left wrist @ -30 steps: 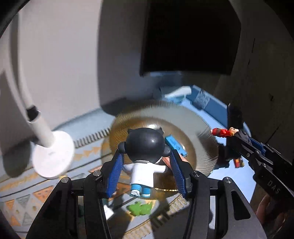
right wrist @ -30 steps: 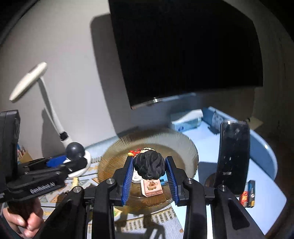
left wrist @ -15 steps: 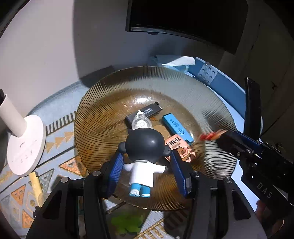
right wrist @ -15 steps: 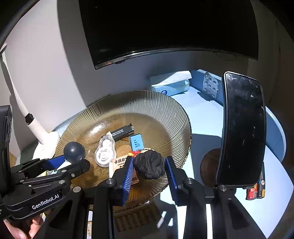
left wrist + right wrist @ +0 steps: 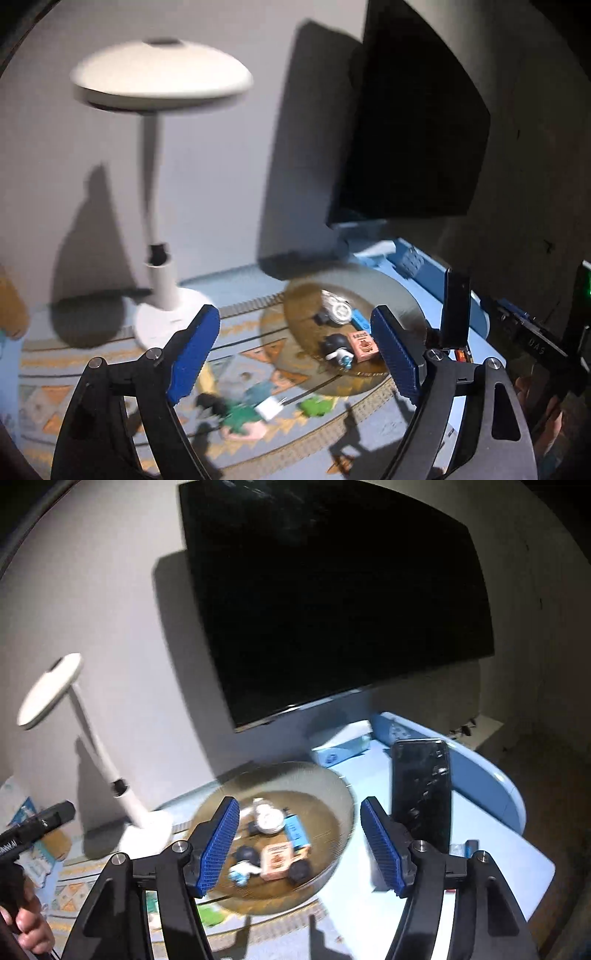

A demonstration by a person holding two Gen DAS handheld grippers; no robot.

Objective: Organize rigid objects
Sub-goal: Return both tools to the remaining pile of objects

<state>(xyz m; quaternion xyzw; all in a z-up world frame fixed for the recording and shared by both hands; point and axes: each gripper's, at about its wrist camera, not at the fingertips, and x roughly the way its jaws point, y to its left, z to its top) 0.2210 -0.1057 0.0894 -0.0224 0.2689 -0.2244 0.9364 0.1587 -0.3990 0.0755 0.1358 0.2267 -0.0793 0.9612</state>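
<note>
Figurines I was gripping a second ago now lie in the ribbed dish at lower centre, left gripper and right gripper both opening empty, everything blurred.

A blue table bears a ribbed plate, lamp, patterned mat.

Both handheld grippers angle gently downward, jaws opening and nothing between their blue pads. The left gripper spreads wider than the right gripper. A hand grips the left handle.
</note>
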